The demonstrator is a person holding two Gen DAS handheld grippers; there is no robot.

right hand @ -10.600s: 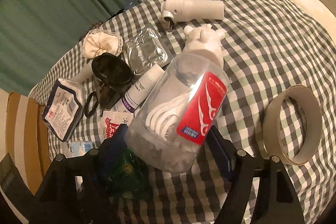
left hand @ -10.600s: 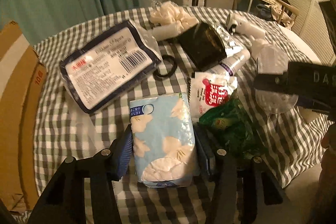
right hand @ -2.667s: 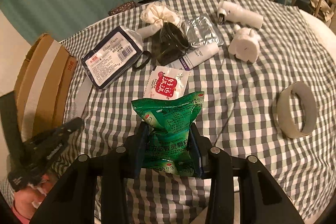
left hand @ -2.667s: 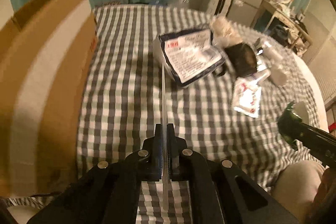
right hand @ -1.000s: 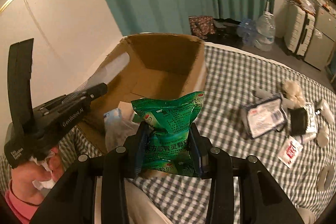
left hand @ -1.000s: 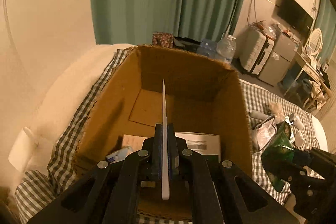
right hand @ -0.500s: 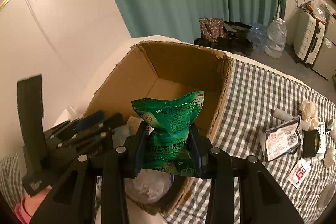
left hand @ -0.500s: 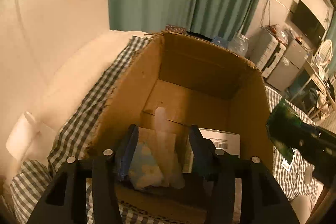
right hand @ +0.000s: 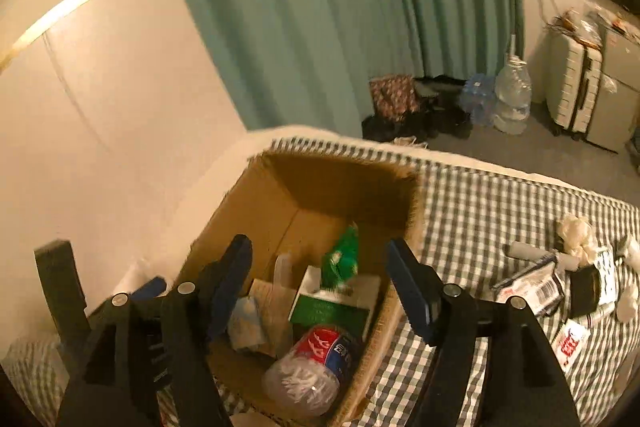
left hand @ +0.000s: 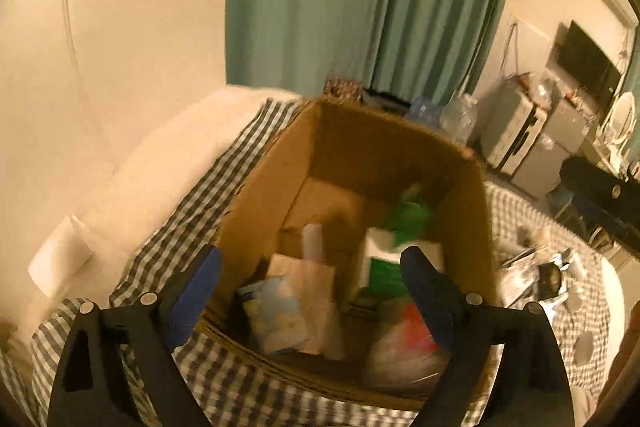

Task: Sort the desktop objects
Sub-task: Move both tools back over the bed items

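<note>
Both grippers are positioned above the open cardboard box [left hand: 468, 227], which sits on a grey-and-white checked cloth [right hand: 480, 203].

The left gripper [left hand: 310, 283] has its jaws opening, with nothing pressed between the blue pads. Seen past them, inside the box, are a pale blue tissue pack [left hand: 276, 311] with a cream pattern and a flat whitish strip [left hand: 314, 247] lying over a tan card.

The right gripper [right hand: 320, 283] also has its jaws opening. The green foil packet [right hand: 342, 259] is clear of both pads — it is inside the box, tilted on edge above a green-and-white carton [right hand: 332, 307]. In the left wrist view the packet [left hand: 410, 215] is a motion-blurred green patch against the far right wall of the box.

Nearer the front of the box lies a clear plastic jar [right hand: 308, 371] with a red-and-blue label and white contents. The box walls are plain brown corrugated board with a rough-cut upper rim.

Remaining items lie on the cloth, well apart from the box to its right: a dark pouch with a barcode label [right hand: 532, 283], a red-and-white sachet [right hand: 570, 343], a crumpled white fabric piece [right hand: 576, 231] and a small black object [right hand: 584, 291].
</note>
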